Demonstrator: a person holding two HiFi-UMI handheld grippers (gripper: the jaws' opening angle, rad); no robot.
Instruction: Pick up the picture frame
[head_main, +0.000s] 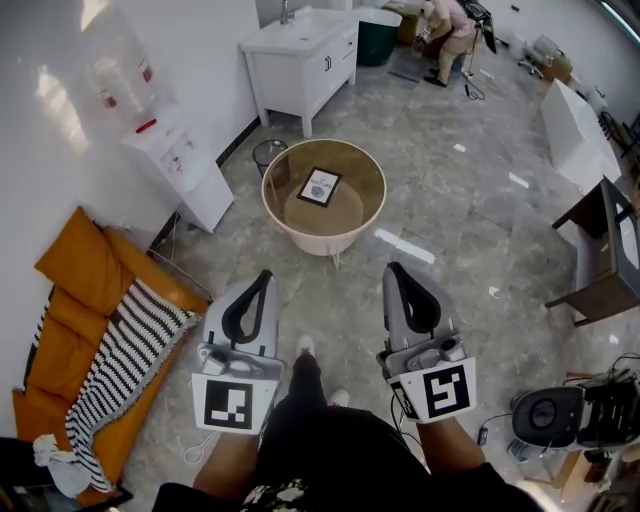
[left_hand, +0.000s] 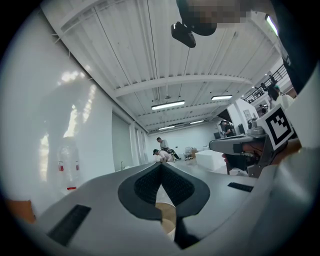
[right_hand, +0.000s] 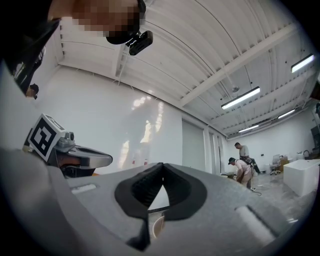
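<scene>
A small picture frame (head_main: 320, 187) with a black border and white mat lies flat on a round wooden table (head_main: 366, 219), ahead of me on the floor. My left gripper (head_main: 263, 274) and right gripper (head_main: 395, 268) are held side by side well short of the table, both shut and empty. In the left gripper view the jaws meet at their tips (left_hand: 161, 165), with a strip of the table (left_hand: 166, 216) below them. The right gripper view shows its jaws closed at the tips (right_hand: 162, 165), with a sliver of the table (right_hand: 156, 224) under them.
An orange sofa (head_main: 70, 330) with a striped blanket (head_main: 125, 360) lies at left. A water dispenser (head_main: 180, 160) and white sink cabinet (head_main: 300, 55) line the wall. A dark side table (head_main: 605, 265) and equipment (head_main: 570, 415) are at right. People (head_main: 445, 35) work far back.
</scene>
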